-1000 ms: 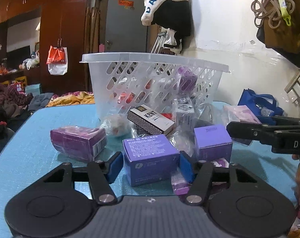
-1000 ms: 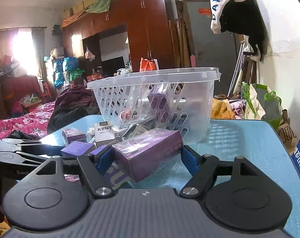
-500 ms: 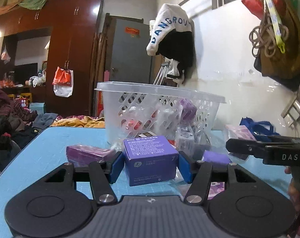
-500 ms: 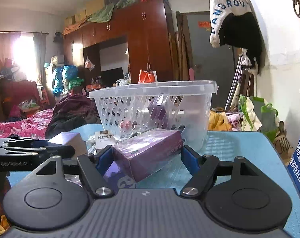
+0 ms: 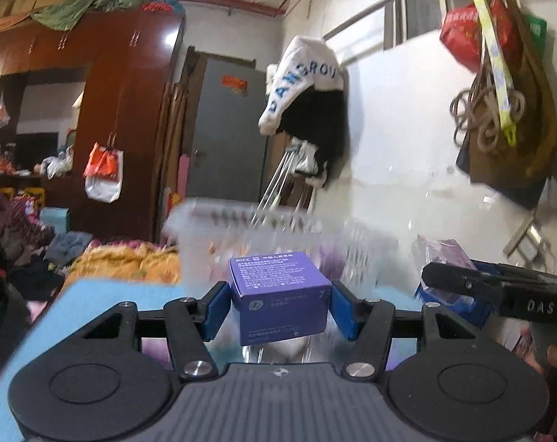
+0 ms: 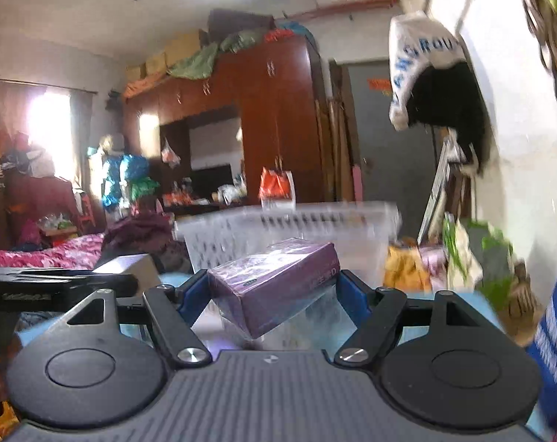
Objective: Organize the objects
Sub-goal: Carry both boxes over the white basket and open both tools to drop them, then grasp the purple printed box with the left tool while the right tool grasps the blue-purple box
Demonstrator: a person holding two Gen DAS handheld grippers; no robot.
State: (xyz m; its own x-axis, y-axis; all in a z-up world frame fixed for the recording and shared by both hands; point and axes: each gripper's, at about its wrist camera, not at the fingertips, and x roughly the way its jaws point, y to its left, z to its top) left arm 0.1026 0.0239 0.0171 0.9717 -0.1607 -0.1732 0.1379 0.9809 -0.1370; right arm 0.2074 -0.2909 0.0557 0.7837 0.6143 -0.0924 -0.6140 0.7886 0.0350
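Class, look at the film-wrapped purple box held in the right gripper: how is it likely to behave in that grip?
The purple box probably slips easily: glossy film covers it, loose below. It sits tilted between the blue fingers, so it may twist further. It looks like stiff, light card, keeping its edges under the squeeze.

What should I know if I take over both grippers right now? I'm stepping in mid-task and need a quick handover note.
Left gripper: shut on the blue-violet box, held clear of the table.
Right gripper: shut on the wrapped purple box, tilted between the fingers.
White basket stands straight ahead on the table; its contents are blurred.
Done: both boxes gripped and off the table.
Left: carry both over the basket rim and release, probably one at a time. More packets seem to remain near the basket, too blurred to count.
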